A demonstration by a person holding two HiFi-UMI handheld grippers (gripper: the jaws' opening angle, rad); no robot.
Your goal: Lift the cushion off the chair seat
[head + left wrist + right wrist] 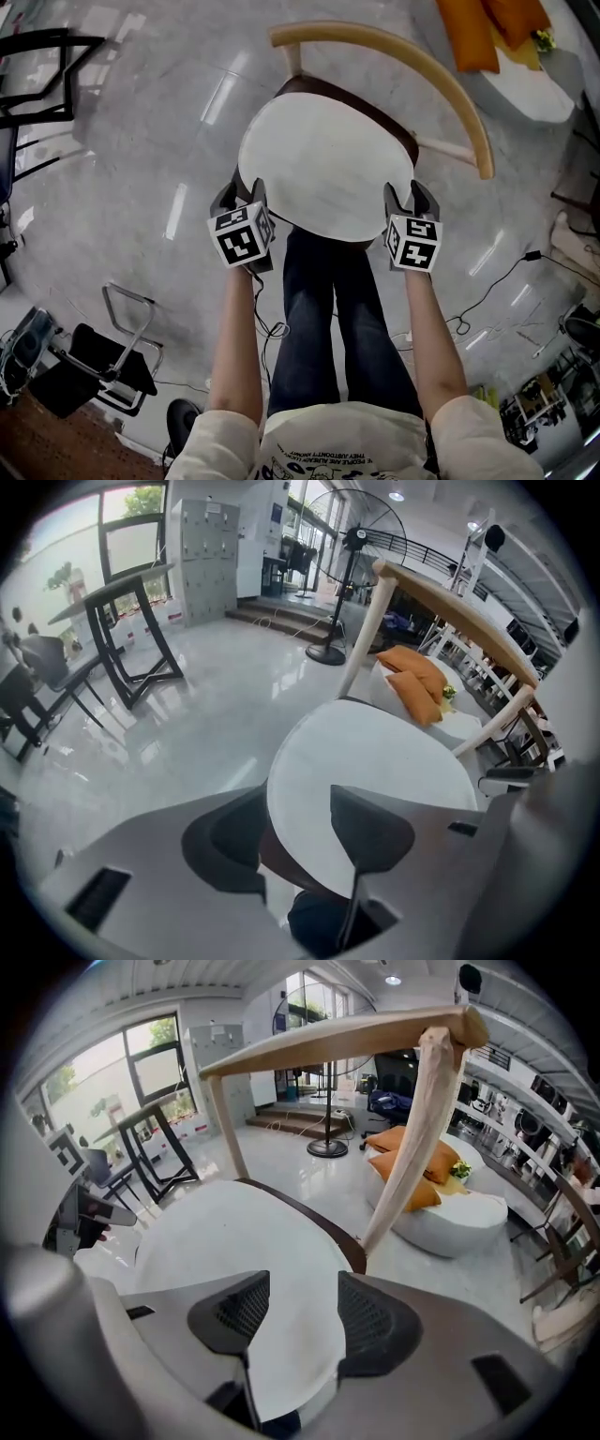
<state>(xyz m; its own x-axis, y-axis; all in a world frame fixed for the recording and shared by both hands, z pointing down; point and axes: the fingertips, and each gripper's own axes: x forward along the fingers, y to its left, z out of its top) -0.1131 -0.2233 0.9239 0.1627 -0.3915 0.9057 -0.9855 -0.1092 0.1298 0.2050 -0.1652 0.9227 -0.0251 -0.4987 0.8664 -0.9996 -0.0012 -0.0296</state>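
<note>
Both grippers are down at the chair, one either side of the person's legs. The left gripper has its jaws wide. The rim of the white cushion runs right through the gap between them, with neither pad pressing on it.

Over to the right gripper and it's the same story. Its jaws are wide apart, and the cushion's near edge lies between them and spreads away ahead, flat on the brown seat. Beyond both grippers curves the pale wooden backrest.

Each gripper's cube shows a black-and-white square marker. The person's shirt carries printed lines, too small to read with any certainty. Orange pillows sit far ahead of the right gripper, past the backrest.
</note>
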